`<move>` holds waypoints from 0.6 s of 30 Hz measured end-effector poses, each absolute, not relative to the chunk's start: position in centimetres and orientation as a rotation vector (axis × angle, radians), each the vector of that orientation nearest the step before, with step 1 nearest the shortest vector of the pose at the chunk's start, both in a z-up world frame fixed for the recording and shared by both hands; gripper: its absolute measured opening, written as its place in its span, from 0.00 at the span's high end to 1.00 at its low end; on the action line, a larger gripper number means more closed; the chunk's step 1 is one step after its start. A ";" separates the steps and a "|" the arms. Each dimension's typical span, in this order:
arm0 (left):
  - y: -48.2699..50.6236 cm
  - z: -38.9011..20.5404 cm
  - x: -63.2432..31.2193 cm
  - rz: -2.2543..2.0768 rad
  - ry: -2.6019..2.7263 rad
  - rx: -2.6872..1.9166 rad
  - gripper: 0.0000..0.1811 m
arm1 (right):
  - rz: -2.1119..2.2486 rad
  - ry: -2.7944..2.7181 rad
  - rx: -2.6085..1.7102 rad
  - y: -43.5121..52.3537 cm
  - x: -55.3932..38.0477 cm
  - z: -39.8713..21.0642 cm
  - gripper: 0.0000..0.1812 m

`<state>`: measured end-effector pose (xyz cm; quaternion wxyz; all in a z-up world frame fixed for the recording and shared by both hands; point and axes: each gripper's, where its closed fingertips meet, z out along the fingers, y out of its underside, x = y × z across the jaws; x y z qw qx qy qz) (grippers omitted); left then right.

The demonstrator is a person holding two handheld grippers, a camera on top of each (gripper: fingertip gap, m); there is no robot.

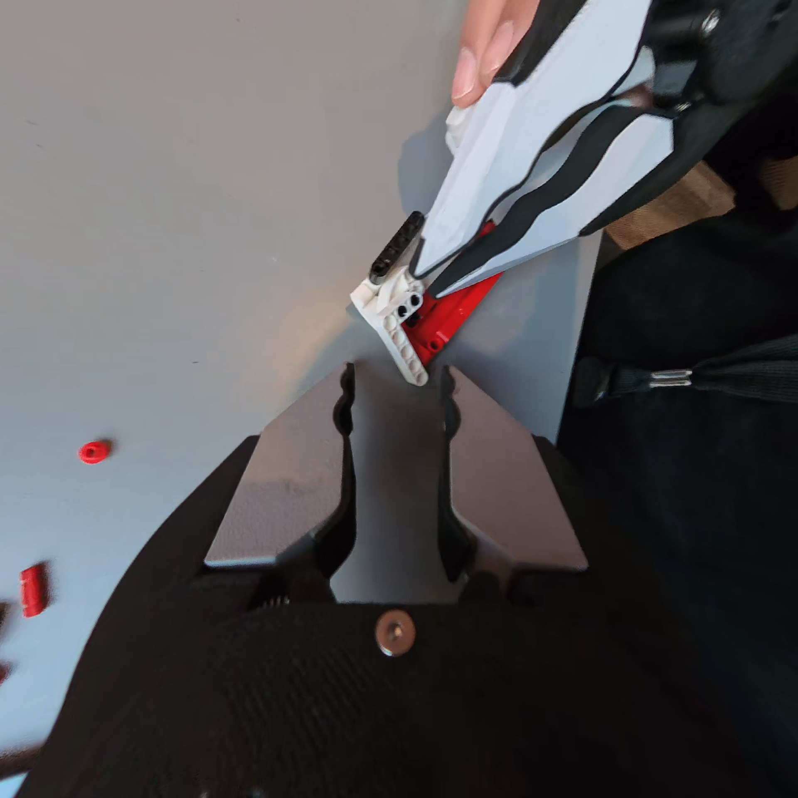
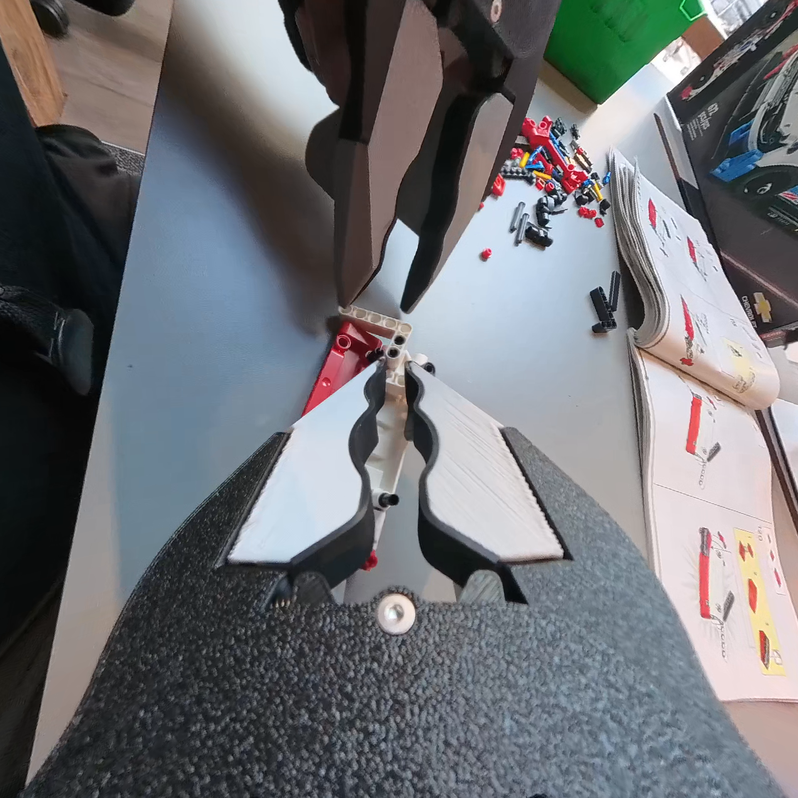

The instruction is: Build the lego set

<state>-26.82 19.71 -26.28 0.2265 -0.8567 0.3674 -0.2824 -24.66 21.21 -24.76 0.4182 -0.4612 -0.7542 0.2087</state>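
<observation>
While its two fingers pinch a white piece of the Lego assembly [image 2: 391,358] between them, the right claw [image 2: 394,367] holds that build low over the grey table [image 2: 207,302], near the table's edge. The assembly joins a white beam with a row of holes [image 2: 380,323], a red panel [image 2: 345,367] and, seen from the left wrist view, a black beam [image 1: 397,244] sticking out beside the fingers. The left claw [image 1: 399,371] faces it with its fingers spread and nothing between them; its tips sit just beside the white beam's end, and whether they touch it cannot be told. Farther out on the table lie a small red round piece [image 1: 94,451] and a red ribbed piece [image 1: 33,589]. Beyond the claws a heap of loose red, black, blue and yellow parts [image 2: 557,172] is scattered, with a black angled beam [image 2: 604,306] apart from it. An open instruction booklet [image 2: 708,432] lies near the heap, and the set's box [image 2: 742,151] stands behind the booklet.
</observation>
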 end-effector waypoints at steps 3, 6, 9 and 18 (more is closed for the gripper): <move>19.5 -26.5 -26.2 -0.797 1.002 -2.377 0.82 | 0.536 -1.887 -1.161 21.2 -24.8 -24.7 0.96; 19.8 -26.6 -25.9 -0.800 0.970 -2.381 0.85 | 0.547 -1.879 -1.170 21.2 -24.8 -24.7 0.96; 19.8 -26.7 -25.8 -0.827 0.928 -2.390 0.92 | 0.545 -1.881 -1.166 21.2 -24.8 -24.8 0.97; 20.1 -26.3 -26.8 -0.832 0.877 -2.401 0.96 | 0.557 -1.878 -1.167 21.1 -25.0 -24.6 0.97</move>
